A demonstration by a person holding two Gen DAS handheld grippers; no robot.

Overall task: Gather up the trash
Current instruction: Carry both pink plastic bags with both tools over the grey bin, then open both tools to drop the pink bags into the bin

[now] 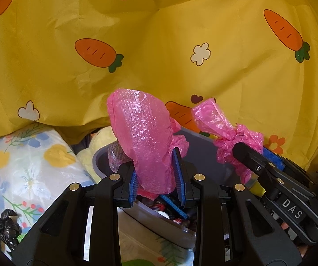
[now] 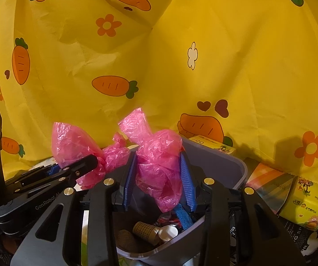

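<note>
A pink plastic trash bag (image 1: 145,137) sits over a grey bin (image 1: 203,153). My left gripper (image 1: 156,177) is shut on one bunched flap of the bag. My right gripper (image 2: 159,181) is shut on the other flap (image 2: 159,155). In the left wrist view the right gripper (image 1: 247,155) comes in from the right, holding its flap (image 1: 225,128). In the right wrist view the left gripper (image 2: 87,161) comes in from the left with its flap (image 2: 74,144). Inside the bin (image 2: 225,164) lie paper cups (image 2: 154,232) and other trash.
A yellow carrot-print cloth (image 1: 159,44) hangs close behind the bin. A floral cushion (image 1: 25,166) and a black bag (image 1: 3,228) lie to the left. Yellow tissue packs (image 2: 309,201) and a colourful packet (image 2: 267,184) lie to the right.
</note>
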